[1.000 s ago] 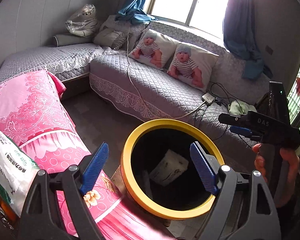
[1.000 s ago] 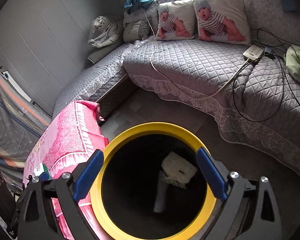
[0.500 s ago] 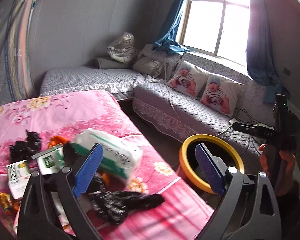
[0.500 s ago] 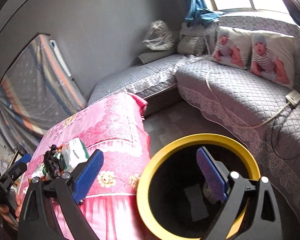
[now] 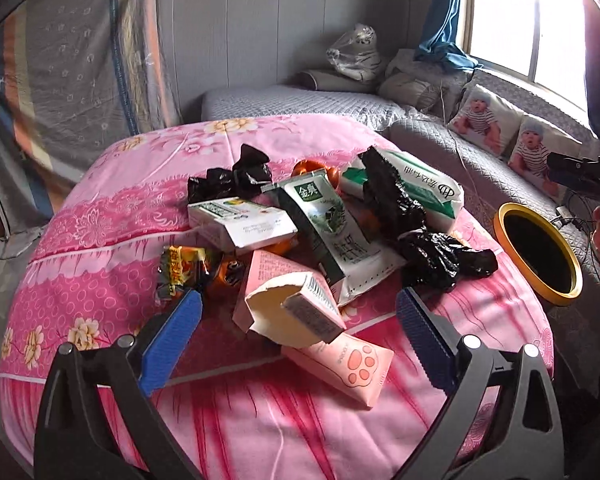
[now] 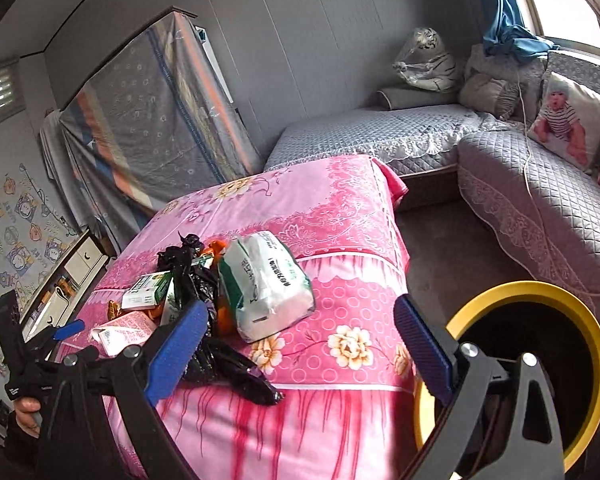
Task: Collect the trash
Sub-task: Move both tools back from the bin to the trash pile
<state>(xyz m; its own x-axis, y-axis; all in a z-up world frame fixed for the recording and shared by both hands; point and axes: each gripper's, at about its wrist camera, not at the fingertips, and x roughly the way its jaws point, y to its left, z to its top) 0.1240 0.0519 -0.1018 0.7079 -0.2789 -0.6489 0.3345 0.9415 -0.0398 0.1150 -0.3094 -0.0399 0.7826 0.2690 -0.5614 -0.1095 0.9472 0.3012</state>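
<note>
Clearly both grippers are released, jaws spread wide and holding nothing: the left gripper [image 5: 298, 322] hovers just before the trash pile [image 5: 320, 232] on the table [image 5: 100, 240], the right gripper [image 6: 300, 340] between pile and yellow-rimmed bin [image 6: 580, 328].

Trash pile [image 5: 316, 240] on pink table [image 5: 100, 240]

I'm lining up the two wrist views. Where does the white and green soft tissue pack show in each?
Left wrist view: the white and green soft tissue pack lies at the far right of the trash pile, upper centre-right.
Right wrist view: the pack lies centre-left, the pile's nearest right end.
Shared landmark: the yellow-rimmed black bin, right of the pack in both.
</note>
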